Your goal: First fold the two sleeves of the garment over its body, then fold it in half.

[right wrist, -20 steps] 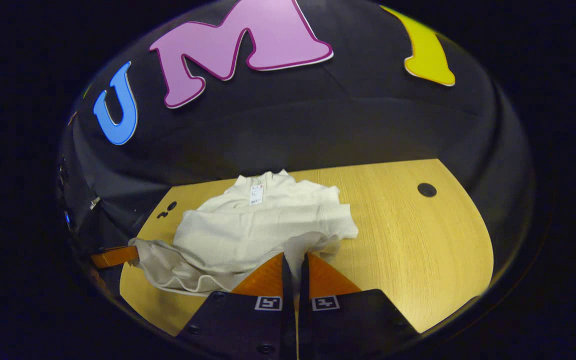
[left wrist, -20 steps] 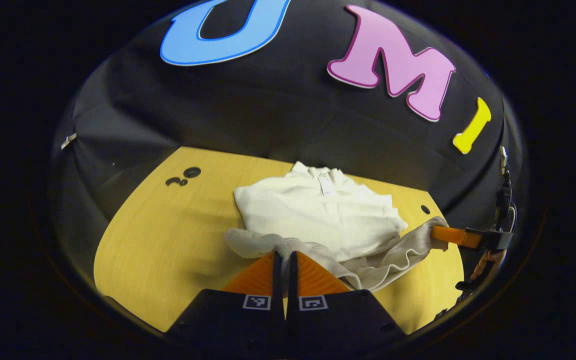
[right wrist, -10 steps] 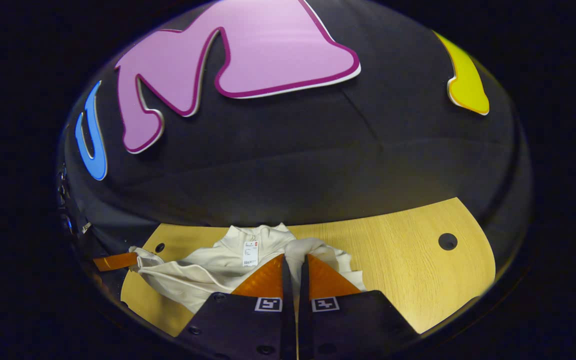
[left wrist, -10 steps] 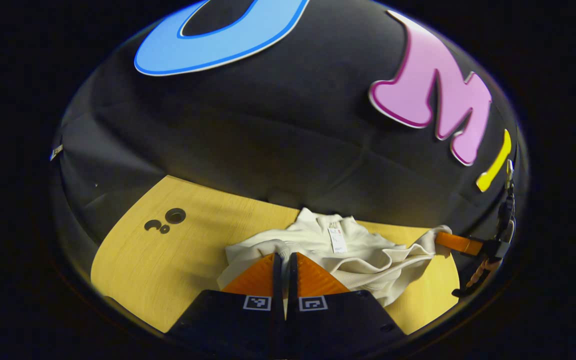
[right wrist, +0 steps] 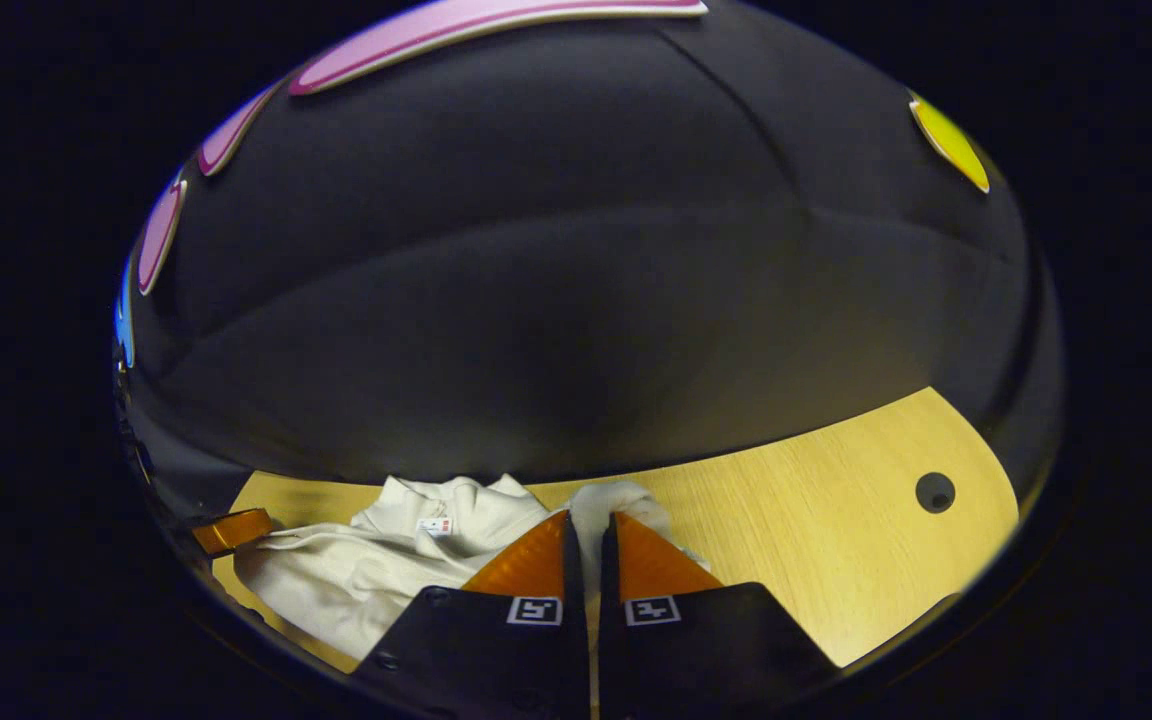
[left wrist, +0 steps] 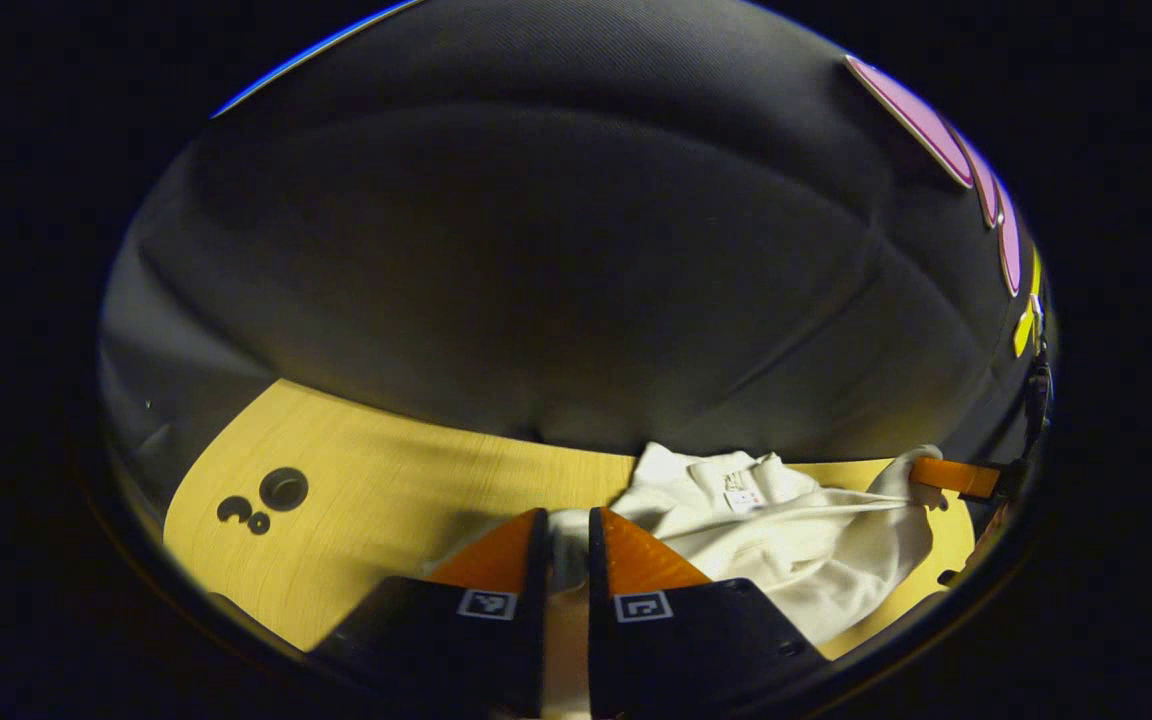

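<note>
The cream garment (left wrist: 796,545) lies bunched near the table's far edge, its collar and white tag (left wrist: 739,497) facing up. In the left gripper view my left gripper (left wrist: 568,522) is shut on a fold of its cloth, which fills the narrow gap between the orange fingers. The right gripper's orange finger (left wrist: 948,478) pinches the cloth at the far right. In the right gripper view my right gripper (right wrist: 591,520) is shut on another fold of the garment (right wrist: 336,585), beside the collar tag (right wrist: 433,525). The left gripper's orange finger (right wrist: 232,530) shows at the left edge.
The yellow wooden table (left wrist: 366,480) has a round hole (left wrist: 283,488) with two smaller marks at its left and another hole (right wrist: 935,492) at its right. The black cloth wall stands close behind the table's far edge. Bare tabletop (right wrist: 816,520) lies right of the garment.
Both grippers have carried the gripped edge of the garment forward over its body to the collar. The wall is now much closer. The cloth between the left fingers looks thicker.
</note>
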Demonstrator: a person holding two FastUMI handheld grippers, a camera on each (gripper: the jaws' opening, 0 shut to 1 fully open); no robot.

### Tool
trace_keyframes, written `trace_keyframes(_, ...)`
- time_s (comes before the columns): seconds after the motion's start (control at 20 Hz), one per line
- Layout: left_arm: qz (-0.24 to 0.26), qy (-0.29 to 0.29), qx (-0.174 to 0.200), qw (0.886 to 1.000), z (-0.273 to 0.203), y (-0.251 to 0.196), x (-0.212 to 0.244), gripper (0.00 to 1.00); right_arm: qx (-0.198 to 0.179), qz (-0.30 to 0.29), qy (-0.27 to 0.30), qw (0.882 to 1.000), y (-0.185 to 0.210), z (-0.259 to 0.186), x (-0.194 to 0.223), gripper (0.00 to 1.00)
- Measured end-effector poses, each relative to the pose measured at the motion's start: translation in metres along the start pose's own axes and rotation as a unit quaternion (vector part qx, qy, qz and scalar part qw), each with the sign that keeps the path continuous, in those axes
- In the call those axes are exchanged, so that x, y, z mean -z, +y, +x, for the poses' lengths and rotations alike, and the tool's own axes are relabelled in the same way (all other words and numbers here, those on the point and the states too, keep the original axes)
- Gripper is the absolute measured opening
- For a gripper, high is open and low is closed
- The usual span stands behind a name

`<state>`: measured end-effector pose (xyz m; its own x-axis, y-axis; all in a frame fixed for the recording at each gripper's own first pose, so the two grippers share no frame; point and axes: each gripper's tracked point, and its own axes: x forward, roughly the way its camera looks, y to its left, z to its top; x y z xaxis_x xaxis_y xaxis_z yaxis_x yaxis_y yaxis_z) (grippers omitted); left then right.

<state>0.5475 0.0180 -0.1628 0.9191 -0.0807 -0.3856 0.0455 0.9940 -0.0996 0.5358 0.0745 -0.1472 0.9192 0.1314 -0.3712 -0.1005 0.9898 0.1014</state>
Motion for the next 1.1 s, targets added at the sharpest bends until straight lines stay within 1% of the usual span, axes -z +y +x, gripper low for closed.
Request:
trace_keyframes(0.05, 0.010, -0.006, 0.004, 1.000, 0.005, 0.001, -0.001, 0.33, 0.008, -0.005, 0.006, 1.000, -0.004, 0.003, 0.006, 0.11)
trace_keyframes(0.1, 0.024, -0.006, 0.001, 1.000, 0.004, -0.001, -0.002, 0.54, 0.011, -0.011, 0.011, 1.000, -0.006, 0.003, 0.010, 0.22)
trace_keyframes(0.15, 0.039, -0.002, -0.009, 0.999, 0.003, 0.001, -0.001, 0.74, 0.010, -0.018, 0.013, 1.000, -0.006, 0.003, 0.015, 0.16)
trace_keyframes(0.2, 0.050, 0.001, -0.019, 0.999, -0.002, 0.002, 0.000, 0.78, 0.011, -0.021, 0.005, 1.000, -0.007, -0.004, 0.010, 0.34)
trace_keyframes(0.3, 0.056, -0.003, -0.040, 0.998, -0.015, 0.004, -0.007, 0.99, 0.009, -0.019, -0.017, 1.000, -0.002, -0.017, -0.001, 0.70)
trace_keyframes(0.35, 0.050, -0.011, -0.045, 0.998, -0.029, 0.001, -0.013, 1.00, 0.007, -0.015, -0.024, 1.000, 0.002, -0.025, -0.006, 0.92)
trace_keyframes(0.4, 0.040, -0.019, -0.044, 0.998, -0.040, -0.004, -0.020, 1.00, 0.006, -0.015, -0.030, 0.999, 0.002, -0.035, -0.011, 0.95)
trace_keyframes(0.45, 0.030, -0.025, -0.039, 0.998, -0.052, -0.008, -0.026, 1.00, 0.005, -0.018, -0.036, 0.999, 0.004, -0.046, -0.016, 0.95)
trace_keyframes(0.5, 0.023, -0.034, -0.037, 0.998, -0.066, -0.012, -0.033, 1.00, 0.006, -0.024, -0.041, 0.999, 0.004, -0.057, -0.019, 1.00)
trace_keyframes(0.65, 0.018, -0.059, -0.036, 0.997, -0.106, -0.016, -0.055, 1.00, 0.014, -0.047, -0.060, 0.997, 0.004, -0.093, -0.031, 0.98)
trace_keyframes(0.8, 0.016, -0.077, -0.034, 0.996, -0.151, -0.012, -0.068, 1.00, 0.020, -0.056, -0.075, 0.995, 0.003, -0.134, -0.036, 0.98)
trace_keyframes(0.95, 0.018, -0.099, -0.034, 0.994, -0.205, -0.004, -0.076, 1.00, 0.029, -0.059, -0.091, 0.994, 0.004, -0.185, -0.039, 0.98)
trace_keyframes(1.1, 0.027, -0.123, -0.033, 0.992, -0.269, 0.002, -0.078, 1.00, 0.034, -0.070, -0.114, 0.990, 0.006, -0.243, -0.043, 0.98)
